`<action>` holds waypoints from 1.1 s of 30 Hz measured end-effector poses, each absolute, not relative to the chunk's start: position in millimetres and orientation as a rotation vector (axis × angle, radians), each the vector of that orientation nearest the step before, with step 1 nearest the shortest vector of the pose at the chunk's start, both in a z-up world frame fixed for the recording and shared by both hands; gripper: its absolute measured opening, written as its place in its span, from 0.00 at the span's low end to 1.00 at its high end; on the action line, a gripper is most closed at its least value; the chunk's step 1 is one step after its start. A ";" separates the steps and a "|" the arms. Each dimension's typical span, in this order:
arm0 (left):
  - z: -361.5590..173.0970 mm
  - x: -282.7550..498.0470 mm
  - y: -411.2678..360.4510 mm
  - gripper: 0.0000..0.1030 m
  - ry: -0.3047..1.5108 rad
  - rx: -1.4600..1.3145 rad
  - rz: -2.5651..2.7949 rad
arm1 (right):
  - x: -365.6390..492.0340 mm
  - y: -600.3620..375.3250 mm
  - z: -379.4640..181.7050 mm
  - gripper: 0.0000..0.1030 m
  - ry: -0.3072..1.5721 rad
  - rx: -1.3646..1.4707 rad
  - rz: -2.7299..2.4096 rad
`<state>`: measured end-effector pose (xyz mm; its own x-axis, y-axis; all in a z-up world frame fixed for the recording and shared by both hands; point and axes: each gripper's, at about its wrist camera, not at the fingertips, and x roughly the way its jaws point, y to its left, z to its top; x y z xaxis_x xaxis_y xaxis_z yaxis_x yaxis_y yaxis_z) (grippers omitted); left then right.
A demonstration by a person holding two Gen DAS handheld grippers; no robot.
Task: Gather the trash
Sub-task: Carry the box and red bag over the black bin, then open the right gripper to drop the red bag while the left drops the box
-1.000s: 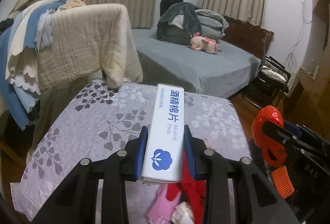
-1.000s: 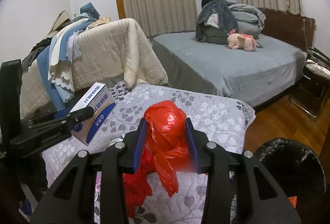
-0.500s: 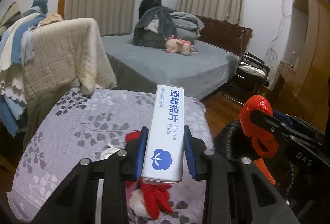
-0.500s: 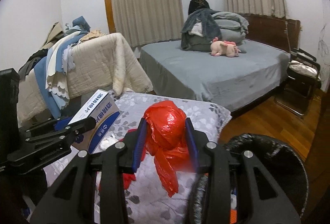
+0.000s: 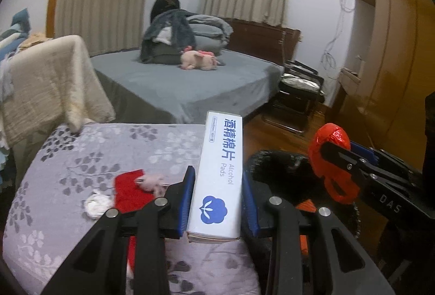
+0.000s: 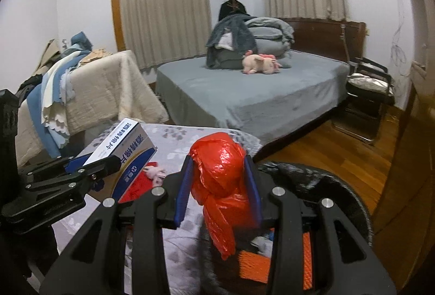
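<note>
My left gripper (image 5: 218, 194) is shut on a white and blue alcohol pads box (image 5: 220, 175), held lengthwise over the right edge of the grey leaf-patterned quilt (image 5: 81, 159). My right gripper (image 6: 218, 186) is shut on a knotted red plastic bag (image 6: 220, 175), whose tail hangs down over a bin lined with a black bag (image 6: 326, 186). The same bin (image 5: 277, 161) lies just right of the box in the left wrist view, with the red bag (image 5: 329, 159) above it. Orange trash (image 6: 307, 248) sits inside the bin.
A red cloth (image 5: 130, 189), a pink item (image 5: 152, 182) and a white crumpled wad (image 5: 96, 204) lie on the quilt. Behind are a grey bed (image 6: 258, 93) with a pink plush toy (image 6: 261, 64), a blanket-draped rack (image 6: 95, 93), a folding chair (image 6: 369, 93) and wooden floor (image 6: 339, 151).
Both grippers have swung right with their loads, from above the quilt toward the black-lined bin, which now sits below them. Neither grip has changed.
</note>
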<state>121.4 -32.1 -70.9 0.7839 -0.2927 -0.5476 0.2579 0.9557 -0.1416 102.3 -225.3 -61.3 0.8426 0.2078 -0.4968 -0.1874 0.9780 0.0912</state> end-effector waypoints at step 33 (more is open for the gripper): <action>-126.2 162.7 -181.7 0.51 0.713 0.007 -0.603 | 95.1 -358.1 -119.7 0.57 0.624 0.094 -0.083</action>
<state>162.7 -181.7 -126.2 0.5947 -0.5169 -0.6157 0.5219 0.8308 -0.1934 95.1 -358.1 -119.7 0.8082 -0.0492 -0.5868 0.1058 0.9924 0.0625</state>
